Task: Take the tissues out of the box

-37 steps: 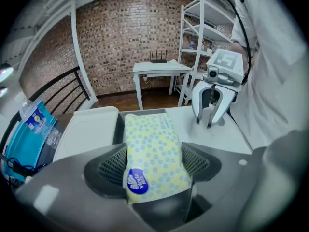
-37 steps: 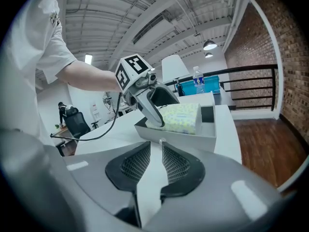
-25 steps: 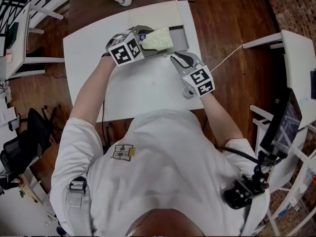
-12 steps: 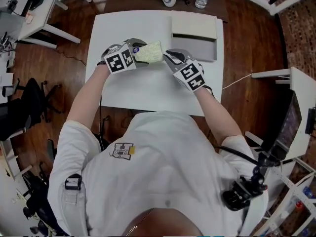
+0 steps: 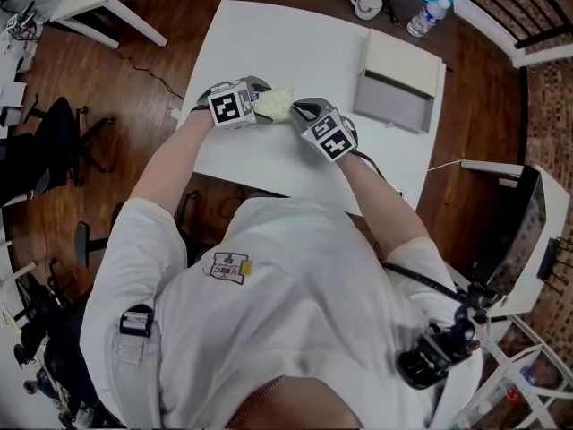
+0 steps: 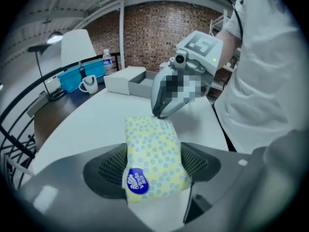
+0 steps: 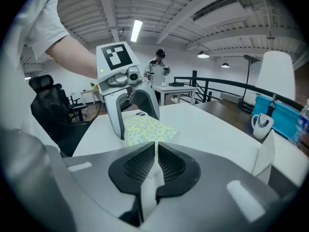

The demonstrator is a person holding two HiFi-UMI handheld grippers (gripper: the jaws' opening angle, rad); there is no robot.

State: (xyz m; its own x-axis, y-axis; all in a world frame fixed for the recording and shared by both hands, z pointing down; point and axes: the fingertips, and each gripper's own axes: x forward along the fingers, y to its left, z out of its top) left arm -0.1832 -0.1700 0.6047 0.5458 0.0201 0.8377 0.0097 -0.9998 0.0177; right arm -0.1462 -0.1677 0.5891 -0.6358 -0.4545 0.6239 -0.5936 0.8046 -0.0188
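1. Two grippers meet over the near-left part of the white table (image 5: pixel 260 34), and we see the pack of tissues (image 5: pixel 277 104) between them.
2. The left gripper (image 5: pixel 262 103) pinches the pack across its width. In the left gripper view we see a ribbed pad pressed against each long side.
3. The pack is pale yellow with small blue dots. A blue oval label sits on the end nearest the left gripper's camera, and the other end points toward the right gripper (image 5: pixel 298 110).
4. The right gripper has its jaws pressed almost together, with only a thin slit between the pads.
5. Its tips sit right at the far end of the pack. We cannot tell whether they nip the wrapper's edge or only touch it.
6. The pack is out of the box (image 5: pixel 394 106). The box stands open at the far right of the table, well apart from both grippers, with its pale lid lying just behind it.
7. We cannot tell whether the pack rests on the table or hangs just above it.
8. A white mug (image 5: pixel 365 4) and a water bottle (image 5: pixel 423 18) stand beyond the table's far edge, near the box.
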